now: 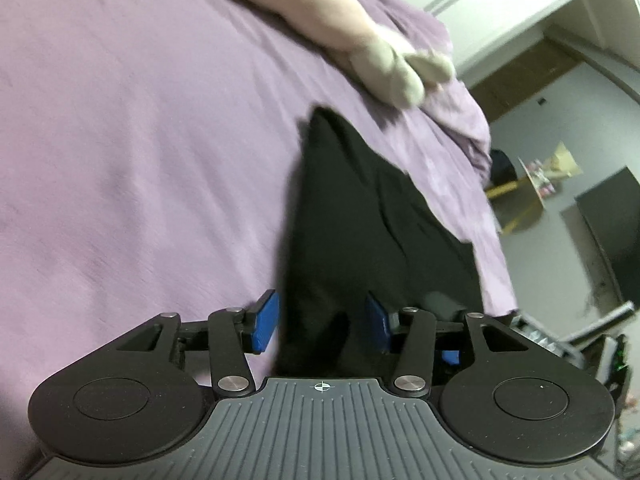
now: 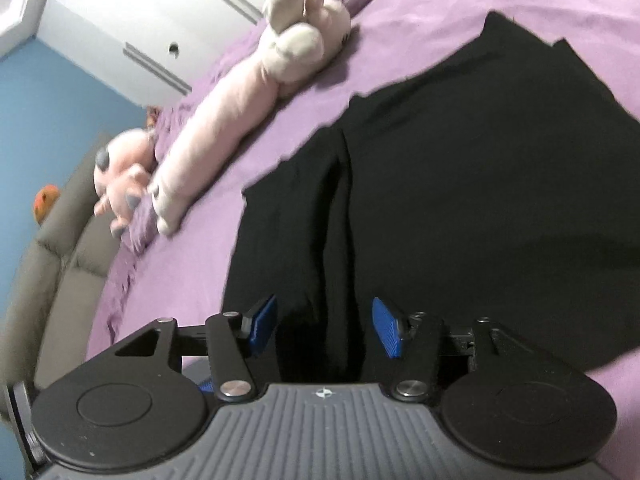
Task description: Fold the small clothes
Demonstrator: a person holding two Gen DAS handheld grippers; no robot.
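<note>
A black garment (image 2: pixel 460 184) lies spread on a purple bed sheet (image 2: pixel 400 12). In the left wrist view the black garment (image 1: pixel 360 220) runs as a narrow bunched strip from between the fingers toward the plush toy. My left gripper (image 1: pixel 323 326) has its blue pads apart with the black cloth passing between them; the cloth fills the gap. My right gripper (image 2: pixel 325 328) is open, its blue pads either side of a raised fold of the garment near its edge.
A long pink plush toy (image 2: pixel 224 120) lies along the far side of the bed, also in the left wrist view (image 1: pixel 320 20). A grey sofa (image 2: pixel 60 248) stands beside the bed. White wardrobe doors (image 2: pixel 152 28) are behind. The bed edge (image 1: pixel 496 240) drops to a cluttered floor.
</note>
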